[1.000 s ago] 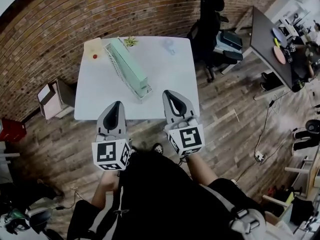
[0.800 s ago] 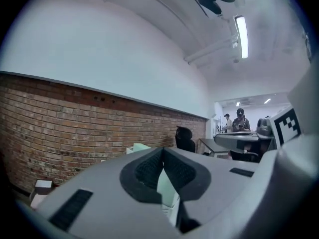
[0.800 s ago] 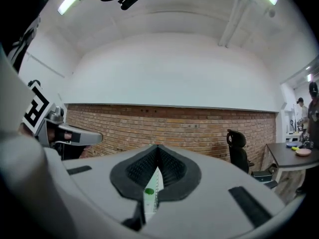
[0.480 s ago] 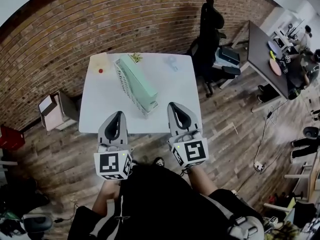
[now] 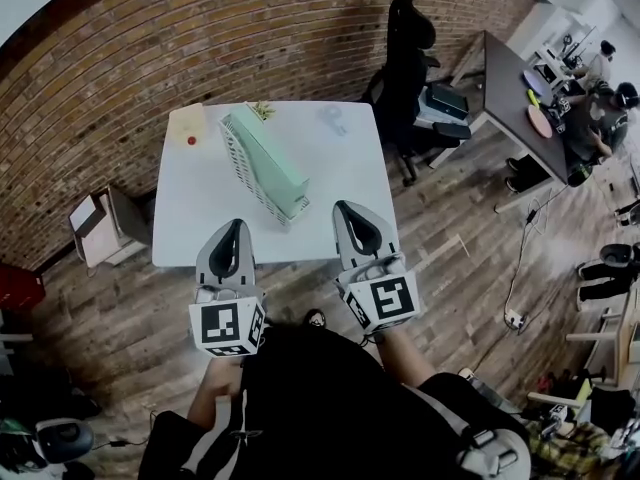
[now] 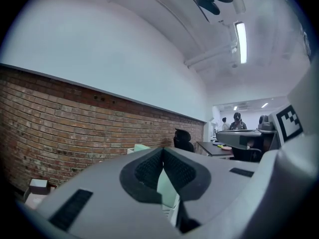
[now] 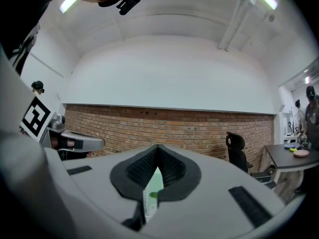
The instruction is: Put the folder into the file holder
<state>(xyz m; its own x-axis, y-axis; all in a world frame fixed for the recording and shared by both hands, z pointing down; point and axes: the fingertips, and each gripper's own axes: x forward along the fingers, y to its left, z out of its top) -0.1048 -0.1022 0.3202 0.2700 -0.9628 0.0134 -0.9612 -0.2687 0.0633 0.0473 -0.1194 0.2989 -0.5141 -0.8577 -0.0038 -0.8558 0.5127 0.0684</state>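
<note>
A mint green folder [image 5: 270, 163] stands upright in the white wire file holder [image 5: 238, 158] on the white table [image 5: 340, 168], running at a slant from back left to front right. My left gripper [image 5: 237, 226] is shut and holds nothing, over the table's front edge, short of the holder's near end. My right gripper [image 5: 350, 208] is also shut and empty, to the right of that end. In the left gripper view the folder [image 6: 167, 188] shows below the closed left gripper [image 6: 163, 151]. The right gripper view shows the folder [image 7: 153, 190] under the closed right gripper [image 7: 157, 148].
A yellow pad with a small red thing [image 5: 188, 126] and a little plant [image 5: 262, 110] sit at the table's back. A black office chair [image 5: 405, 58] stands to the right, a box [image 5: 95, 226] to the left. People sit at a dark desk [image 5: 510, 88] far right.
Both grippers have shifted slightly near the table's front edge and stay shut. The folder and the holder have not moved.
</note>
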